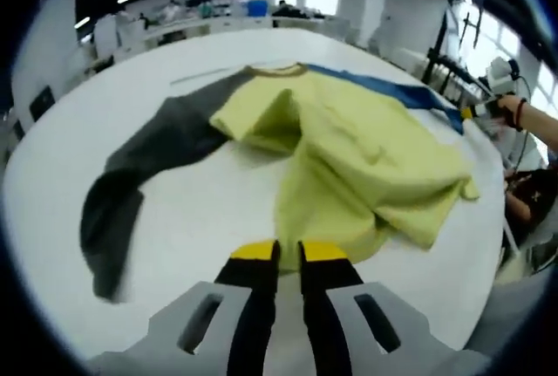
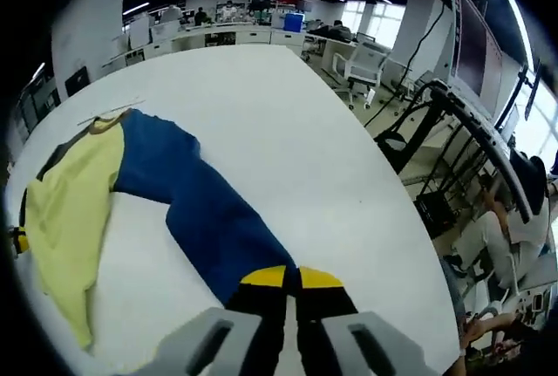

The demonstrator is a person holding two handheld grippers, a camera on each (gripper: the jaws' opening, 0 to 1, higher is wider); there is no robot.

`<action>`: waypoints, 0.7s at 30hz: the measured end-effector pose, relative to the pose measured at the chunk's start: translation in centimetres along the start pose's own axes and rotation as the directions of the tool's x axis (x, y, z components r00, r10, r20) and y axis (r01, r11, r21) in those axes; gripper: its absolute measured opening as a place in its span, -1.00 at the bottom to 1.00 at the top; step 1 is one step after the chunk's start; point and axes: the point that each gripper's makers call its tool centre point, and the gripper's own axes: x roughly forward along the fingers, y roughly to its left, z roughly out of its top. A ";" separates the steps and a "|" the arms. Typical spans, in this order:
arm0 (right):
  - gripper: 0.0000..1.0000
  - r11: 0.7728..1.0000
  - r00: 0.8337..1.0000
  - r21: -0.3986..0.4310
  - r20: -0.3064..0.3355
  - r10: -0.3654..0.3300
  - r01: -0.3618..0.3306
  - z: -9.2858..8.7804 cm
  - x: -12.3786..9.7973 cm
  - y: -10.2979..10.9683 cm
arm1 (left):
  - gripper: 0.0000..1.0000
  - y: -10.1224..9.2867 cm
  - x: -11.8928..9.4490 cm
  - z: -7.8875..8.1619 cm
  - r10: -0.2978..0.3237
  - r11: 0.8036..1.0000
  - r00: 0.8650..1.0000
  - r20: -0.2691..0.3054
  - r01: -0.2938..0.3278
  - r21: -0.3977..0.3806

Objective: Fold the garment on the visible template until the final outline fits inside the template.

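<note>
We can read no text, label, brand, number or sign on anything in either gripper view.

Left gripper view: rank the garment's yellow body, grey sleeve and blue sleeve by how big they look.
1. Yellow body, clearly largest.
2. Grey sleeve.
3. Blue sleeve, smallest, though it lies farthest from the camera and is partly hidden behind the body, so its true size is unsure.
</note>
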 end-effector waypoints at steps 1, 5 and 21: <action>-1.00 1.000 1.000 -0.006 0.001 -0.004 0.004 0.3 0.3 -0.4 | -0.99 -0.1 -0.1 -0.1 0.003 1.000 1.000 -0.008 -0.003 0.006; -1.00 1.000 1.000 -0.019 0.004 -0.011 0.011 1.4 1.1 -1.6 | -0.99 -0.4 -0.9 -0.5 -0.004 1.000 1.000 -0.022 0.004 0.007; -1.00 0.999 0.998 -0.021 0.027 -0.049 0.050 4.5 3.1 -4.8 | -1.00 -2.8 -4.7 -2.1 -0.049 0.999 0.997 -0.063 0.049 -0.004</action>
